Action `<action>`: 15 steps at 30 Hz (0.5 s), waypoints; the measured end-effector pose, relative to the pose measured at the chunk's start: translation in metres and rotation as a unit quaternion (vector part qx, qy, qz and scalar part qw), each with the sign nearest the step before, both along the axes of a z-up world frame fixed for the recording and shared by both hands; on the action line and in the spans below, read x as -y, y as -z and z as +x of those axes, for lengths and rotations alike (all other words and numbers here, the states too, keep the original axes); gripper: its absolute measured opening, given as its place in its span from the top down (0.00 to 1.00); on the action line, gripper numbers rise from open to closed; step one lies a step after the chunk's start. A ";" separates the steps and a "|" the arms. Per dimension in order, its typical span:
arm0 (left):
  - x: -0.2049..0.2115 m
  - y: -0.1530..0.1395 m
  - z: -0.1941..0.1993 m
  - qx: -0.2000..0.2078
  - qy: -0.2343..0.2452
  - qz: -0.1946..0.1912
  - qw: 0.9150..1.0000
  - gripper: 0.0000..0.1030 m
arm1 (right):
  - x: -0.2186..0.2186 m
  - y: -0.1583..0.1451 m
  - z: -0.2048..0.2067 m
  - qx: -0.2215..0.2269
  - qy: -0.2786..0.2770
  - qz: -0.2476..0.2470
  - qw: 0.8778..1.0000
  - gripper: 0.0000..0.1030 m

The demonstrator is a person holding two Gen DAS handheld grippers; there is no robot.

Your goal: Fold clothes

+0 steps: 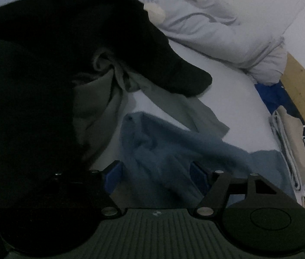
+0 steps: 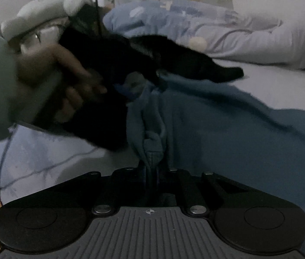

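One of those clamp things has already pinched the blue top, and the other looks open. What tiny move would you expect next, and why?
Probably the left hand-held gripper eases down and closes on the blue garment. Its jaws stand open with that fabric bunched between them, unpinched, while the right hand-held gripper is shut on a fold of the same garment. Two grips would let the person spread it flat for folding.

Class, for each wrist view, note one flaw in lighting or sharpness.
Left wrist view: dim; the black garment loses all detail, and the blue garment is soft. Right wrist view: also dim; the hand is motion-blurred.
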State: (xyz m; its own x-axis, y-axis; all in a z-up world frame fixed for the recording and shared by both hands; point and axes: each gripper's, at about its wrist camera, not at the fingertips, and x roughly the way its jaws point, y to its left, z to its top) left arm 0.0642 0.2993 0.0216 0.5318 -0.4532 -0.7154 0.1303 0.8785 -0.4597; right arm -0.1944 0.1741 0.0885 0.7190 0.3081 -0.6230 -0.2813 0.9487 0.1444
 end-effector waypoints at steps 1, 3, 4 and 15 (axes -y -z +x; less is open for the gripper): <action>0.001 0.003 0.005 -0.005 -0.005 -0.004 1.000 0.28 | 0.004 -0.002 0.000 0.000 0.001 0.003 1.000 0.91; 0.002 0.006 0.013 -0.009 -0.014 -0.013 1.000 0.36 | 0.010 -0.006 0.000 0.000 0.001 0.007 1.000 0.91; 0.002 0.008 0.016 -0.012 -0.020 -0.021 0.999 0.42 | 0.012 -0.008 0.000 0.000 0.001 0.008 1.000 0.91; 0.001 -0.040 0.003 0.020 -0.059 -0.075 0.995 0.89 | 0.025 -0.031 -0.006 0.006 -0.027 0.049 0.998 0.91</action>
